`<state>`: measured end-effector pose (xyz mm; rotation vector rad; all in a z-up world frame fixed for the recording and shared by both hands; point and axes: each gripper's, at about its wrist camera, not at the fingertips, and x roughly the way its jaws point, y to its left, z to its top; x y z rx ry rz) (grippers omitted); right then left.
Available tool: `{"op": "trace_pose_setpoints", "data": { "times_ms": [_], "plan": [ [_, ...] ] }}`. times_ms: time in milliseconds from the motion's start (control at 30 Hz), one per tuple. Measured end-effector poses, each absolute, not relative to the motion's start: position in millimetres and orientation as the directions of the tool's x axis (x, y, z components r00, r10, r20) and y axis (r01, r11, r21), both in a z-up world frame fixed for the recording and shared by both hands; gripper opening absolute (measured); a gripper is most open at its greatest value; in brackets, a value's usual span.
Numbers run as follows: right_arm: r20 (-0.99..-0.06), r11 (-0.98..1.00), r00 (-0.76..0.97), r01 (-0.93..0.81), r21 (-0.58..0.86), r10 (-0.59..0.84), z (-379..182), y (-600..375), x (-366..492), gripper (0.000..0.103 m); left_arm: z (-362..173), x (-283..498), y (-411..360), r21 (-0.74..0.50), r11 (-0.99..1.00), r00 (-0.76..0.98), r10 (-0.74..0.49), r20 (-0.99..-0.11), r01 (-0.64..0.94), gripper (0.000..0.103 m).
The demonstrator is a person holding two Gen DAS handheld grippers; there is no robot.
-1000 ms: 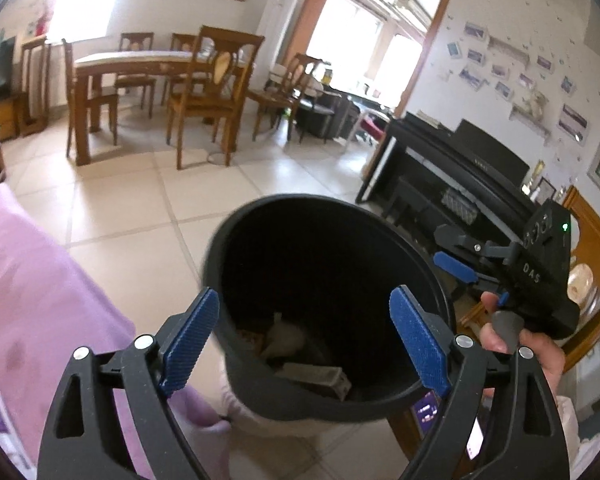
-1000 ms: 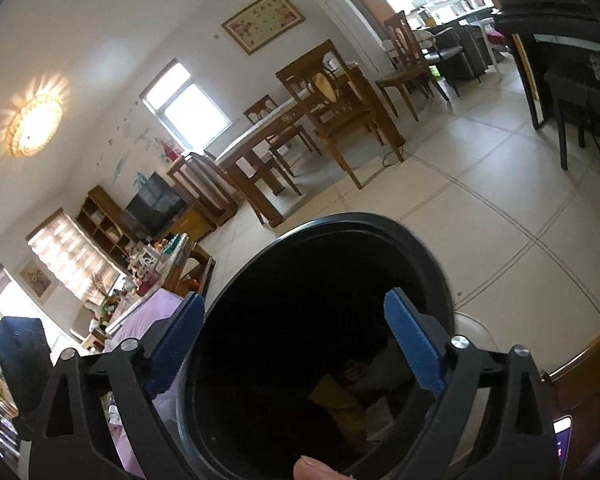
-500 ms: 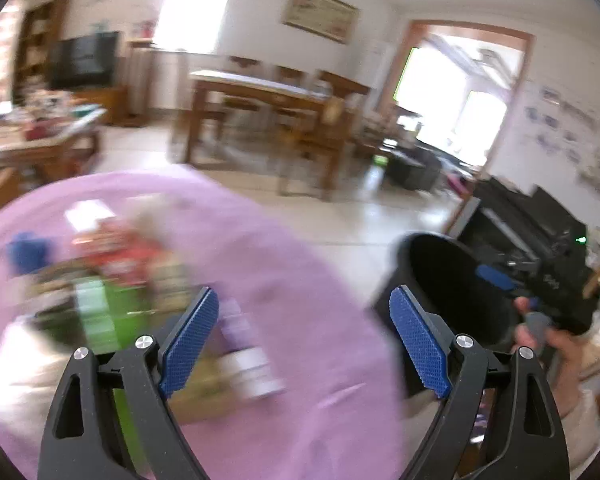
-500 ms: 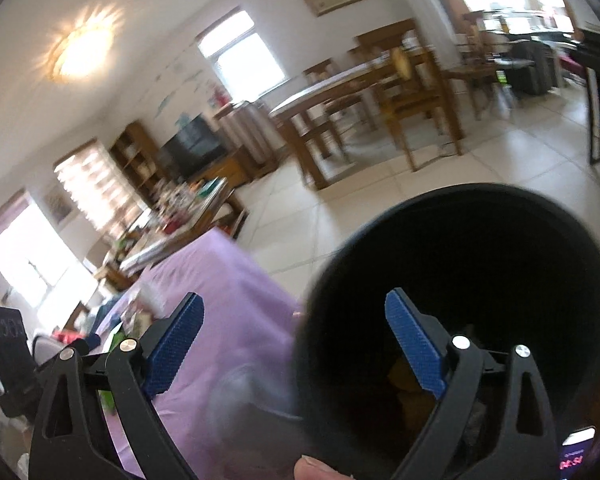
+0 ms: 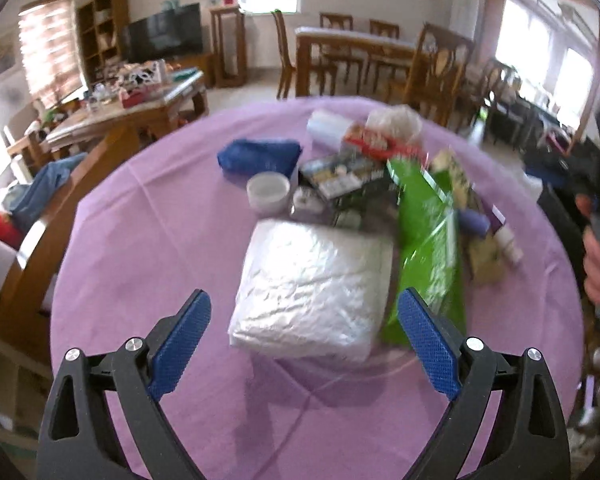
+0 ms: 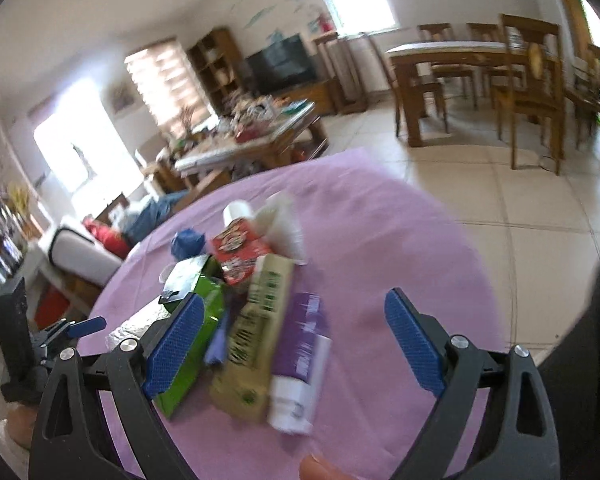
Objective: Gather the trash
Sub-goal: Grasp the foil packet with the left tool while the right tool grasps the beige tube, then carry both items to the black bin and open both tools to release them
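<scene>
Both hand-held grippers, left (image 5: 303,344) and right (image 6: 295,343), hang spread and empty over the purple-clothed table (image 5: 172,240), where crinkled silver packet (image 5: 312,288), green box (image 5: 428,236) and purple tube (image 6: 300,356) await collection.

On the purple cloth (image 5: 140,264) are counted one white crinkled packet (image 5: 312,288), one green box (image 5: 428,240), one blue pouch (image 5: 260,156), one white jar (image 5: 269,192) and one purple tube (image 6: 300,360); two grippers are seen

Motion-blurred green packet (image 5: 428,248) and purple tube (image 6: 300,356), labels unreadable
</scene>
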<state>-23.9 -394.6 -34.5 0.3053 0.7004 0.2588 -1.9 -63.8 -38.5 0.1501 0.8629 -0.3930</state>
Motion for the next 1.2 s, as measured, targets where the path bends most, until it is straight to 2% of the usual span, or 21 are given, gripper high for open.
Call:
{"op": "trace_pose_setpoints", "data": {
  "times_ms": [133,167,233,267,333,433,600,767,933,1200],
  "plan": [
    [-0.661,0.951,0.689,-0.148,0.273,0.297,-39.7,-359.7,2.5,0.070,-46.9,3.8,-70.3,-0.024,0.906,0.553,-0.280,-0.785,0.423,0.093],
    [-0.679,0.957,0.678,-0.147,0.251,0.282,-42.3,-354.6,6.6,0.069,-49.0,7.4,-70.2,-0.023,0.906,0.544,-0.274,-0.793,0.422,0.092],
    [-0.710,0.964,0.654,-0.141,0.225,0.261,-48.3,-349.5,12.8,0.068,-53.1,17.2,-68.4,-0.076,0.902,0.504,-0.306,-0.808,0.425,0.082],
    [-0.720,0.965,0.644,-0.140,0.222,0.259,-51.6,-347.3,14.2,0.066,-54.3,18.7,-71.6,-0.088,0.903,0.495,-0.309,-0.812,0.420,0.082],
    [-0.727,0.970,0.642,-0.140,0.200,0.243,-55.2,-339.9,14.9,0.055,-57.2,24.0,-70.4,-0.106,0.906,0.483,-0.314,-0.817,0.411,0.074],
    [-0.730,0.970,0.639,-0.141,0.198,0.242,-56.6,-339.1,15.2,0.040,-56.1,25.9,-72.1,-0.095,0.904,0.488,-0.310,-0.816,0.416,0.070],
    [-0.700,0.961,0.661,-0.138,0.238,0.269,-50.1,-343.2,12.7,0.025,-52.4,20.0,-71.4,-0.100,0.904,0.516,-0.326,-0.792,0.416,0.059],
    [-0.638,0.944,0.706,-0.141,0.299,0.308,-33.2,-352.5,-0.5,0.023,-43.6,8.2,-62.3,-0.142,0.904,0.545,-0.362,-0.756,0.403,0.057],
    [-0.552,0.926,0.764,-0.159,0.343,0.335,-11.6,-369.1,-20.4,0.023,-16.8,-5.2,-46.9,-0.229,0.885,0.598,-0.445,-0.666,0.405,0.057],
    [-0.436,0.918,0.846,-0.139,0.372,0.305,17.7,-410.6,-49.5,0.023,24.4,-14.2,-87.4,-0.262,0.837,0.623,-0.536,-0.569,0.481,0.057]
  ]
}}
